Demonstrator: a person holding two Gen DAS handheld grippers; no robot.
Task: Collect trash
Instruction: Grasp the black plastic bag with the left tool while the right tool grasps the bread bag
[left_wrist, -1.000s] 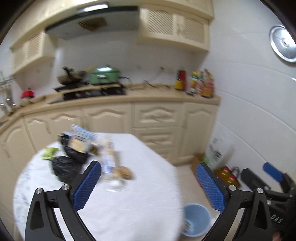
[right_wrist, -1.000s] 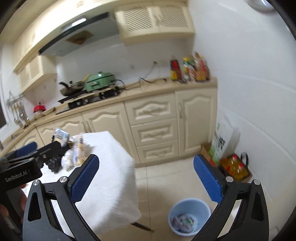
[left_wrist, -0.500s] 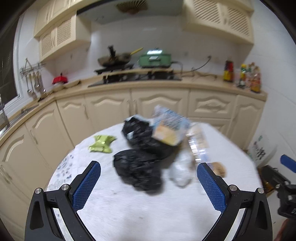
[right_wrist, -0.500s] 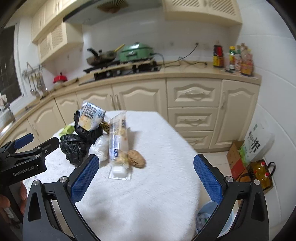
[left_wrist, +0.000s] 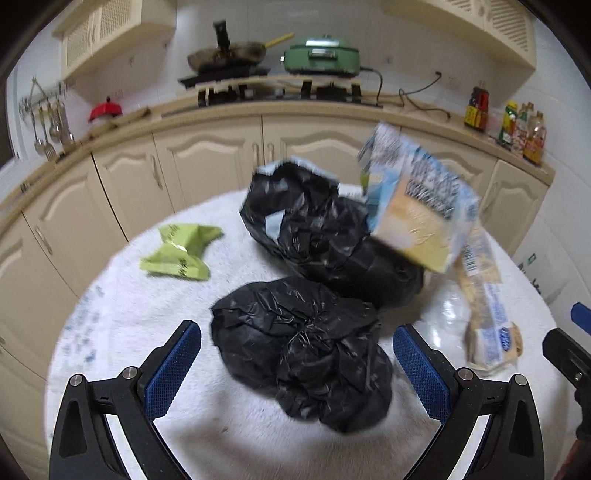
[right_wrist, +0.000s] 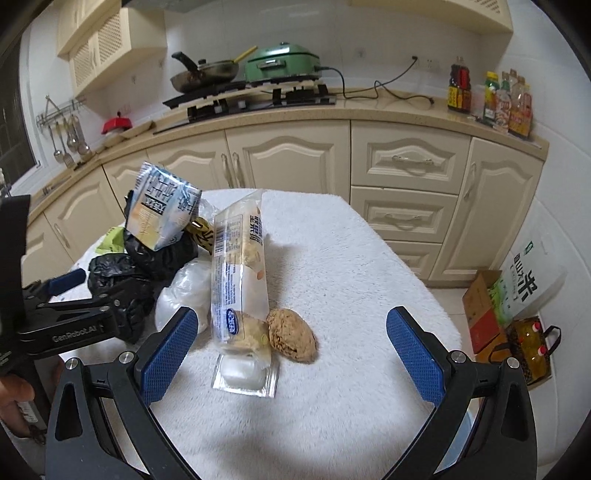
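Trash lies on a round table with a white cloth (left_wrist: 155, 317). In the left wrist view, my left gripper (left_wrist: 295, 365) is open, its jaws on either side of a tied black bag (left_wrist: 306, 350). Behind it sit a second black bag (left_wrist: 325, 236), a milk carton (left_wrist: 417, 206) and a green wrapper (left_wrist: 181, 251). In the right wrist view, my right gripper (right_wrist: 291, 350) is open and empty, just in front of a clear biscuit wrapper (right_wrist: 238, 280) and a brown walnut-like lump (right_wrist: 291, 336). A white plastic wad (right_wrist: 184, 291) lies left of the wrapper.
Cream kitchen cabinets (right_wrist: 406, 173) and a counter with stove, pan and green cooker (right_wrist: 284, 62) stand behind the table. Sauce bottles (right_wrist: 495, 96) are at the counter's right end. A box, rice bag and oil bottles (right_wrist: 524, 339) sit on the floor at right.
Both grippers have swung left from the floor and bin toward the table and moved closer to the trash. The left gripper now straddles the near black bag. Both stay open.
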